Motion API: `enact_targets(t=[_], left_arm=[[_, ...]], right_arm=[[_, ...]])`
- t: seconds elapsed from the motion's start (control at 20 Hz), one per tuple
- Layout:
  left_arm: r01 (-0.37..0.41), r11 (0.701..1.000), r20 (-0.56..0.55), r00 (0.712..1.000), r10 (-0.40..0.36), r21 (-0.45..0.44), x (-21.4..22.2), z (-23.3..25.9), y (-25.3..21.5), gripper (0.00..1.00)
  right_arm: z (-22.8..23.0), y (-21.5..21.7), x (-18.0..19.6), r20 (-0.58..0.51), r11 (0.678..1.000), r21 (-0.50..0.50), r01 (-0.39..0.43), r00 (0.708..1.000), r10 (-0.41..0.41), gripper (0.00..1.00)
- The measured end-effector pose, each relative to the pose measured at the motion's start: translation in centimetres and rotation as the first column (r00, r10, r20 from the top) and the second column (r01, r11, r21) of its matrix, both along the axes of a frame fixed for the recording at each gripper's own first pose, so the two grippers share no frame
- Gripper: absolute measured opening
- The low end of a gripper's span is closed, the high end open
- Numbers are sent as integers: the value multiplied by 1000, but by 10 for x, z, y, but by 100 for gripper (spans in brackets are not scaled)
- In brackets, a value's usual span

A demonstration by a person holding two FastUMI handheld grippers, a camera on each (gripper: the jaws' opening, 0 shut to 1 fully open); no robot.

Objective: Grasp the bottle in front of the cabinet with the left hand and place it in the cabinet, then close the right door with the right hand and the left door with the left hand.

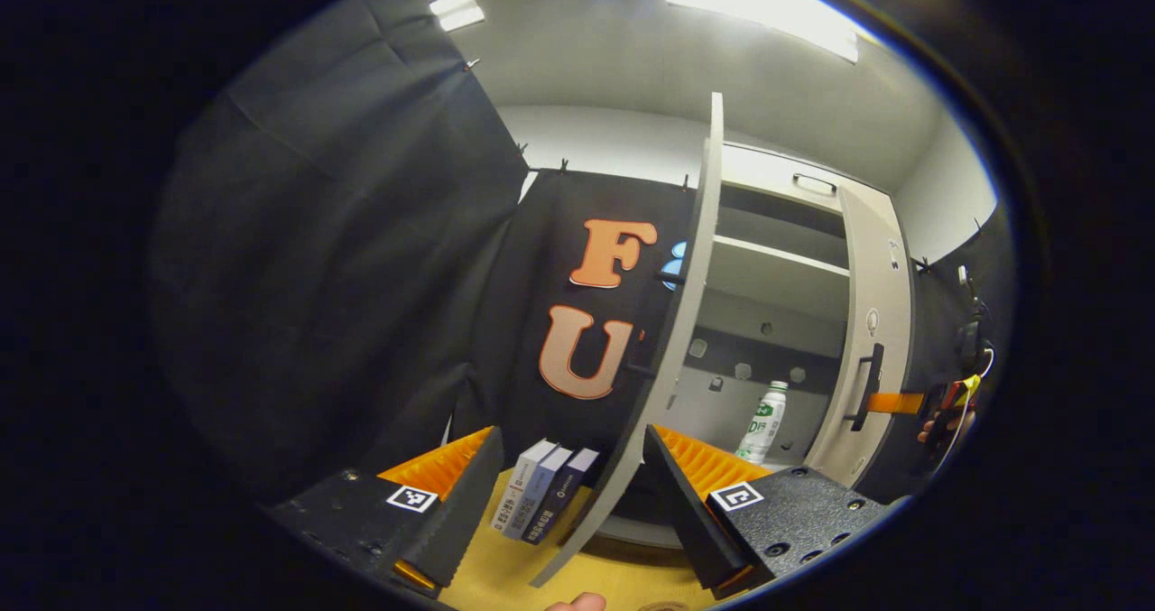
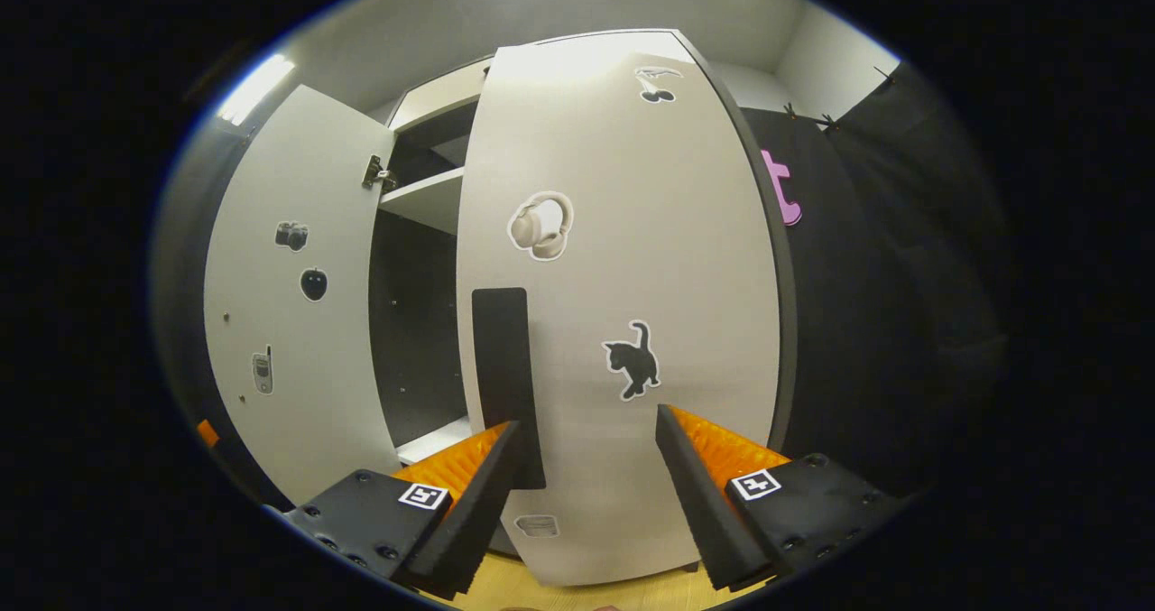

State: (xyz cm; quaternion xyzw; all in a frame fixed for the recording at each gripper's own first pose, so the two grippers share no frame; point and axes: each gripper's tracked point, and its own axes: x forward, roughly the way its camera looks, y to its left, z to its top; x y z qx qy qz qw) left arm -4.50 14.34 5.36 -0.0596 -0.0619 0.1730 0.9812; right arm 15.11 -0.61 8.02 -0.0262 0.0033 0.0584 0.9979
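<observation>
Left gripper (image 1: pixel 572 453): fingers spread apart, holding nothing; the edge of the left door (image 1: pixel 669 349) stands between them, contact not discernible. Right gripper (image 2: pixel 586 448): fingers apart, empty, facing the right door (image 2: pixel 623 304) near its dark handle (image 2: pixel 507 381); touching or not cannot be told. Bottle (image 1: pixel 763 421): upright inside the cabinet (image 1: pixel 776 268) on the lower level, base hidden behind a finger. Both doors ajar. Books (image 1: pixel 541 501): leaning beside the cabinet, on the yellow floor (image 1: pixel 505 584), partly hidden. Stickers on the door fronts, details small.

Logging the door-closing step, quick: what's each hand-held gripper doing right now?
Left hand-held gripper: open, holding nothing, left door's edge between its fingers.
Right hand-held gripper: open, empty, facing the right door.
</observation>
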Motion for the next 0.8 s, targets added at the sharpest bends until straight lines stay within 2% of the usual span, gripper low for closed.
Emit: enact_targets(t=[0.05, 0.1, 0.25, 0.4, 0.45, 0.5, 0.65, 0.8], left_arm=[[-7, 1000, 4, 1000, 7, -4, -2, 3, 7, 97], [-8, 1000, 4, 1000, 8, -10, 0, 8, 12, 94], [-11, 999, 27, 1000, 12, -42, 6, 21, 31, 94], [-15, 998, 29, 999, 16, -60, 28, 28, 47, 92], [-3, 998, 26, 1000, 4, -59, 39, 30, 47, 97], [4, 998, 25, 1000, -3, -56, 47, 31, 48, 94], [11, 999, 22, 1000, -10, -50, 75, 33, 53, 94], [13, 1000, 21, 1000, -13, -5, 94, 38, 52, 94]], right_arm=[[0, 2, 2, 2, 1000, 0, -1, 1000, 1, 98], [0, 3, 2, 4, 1000, 2, -6, 1000, 6, 98], [-2, 4, 3, -4, 1000, 21, -6, 1000, 6, 97], [-1, 2, -2, -9, 999, 34, 12, 1000, -12, 98], [1, 3, -7, -5, 999, 36, 8, 1000, -8, 98], [3, 3, -14, -1, 999, 35, 8, 1000, -8, 98], [5, -5, -53, 4, 1000, 12, 19, 1000, -19, 98], [-1, -18, -85, 2, 999, -1, 49, 999, -49, 98]])
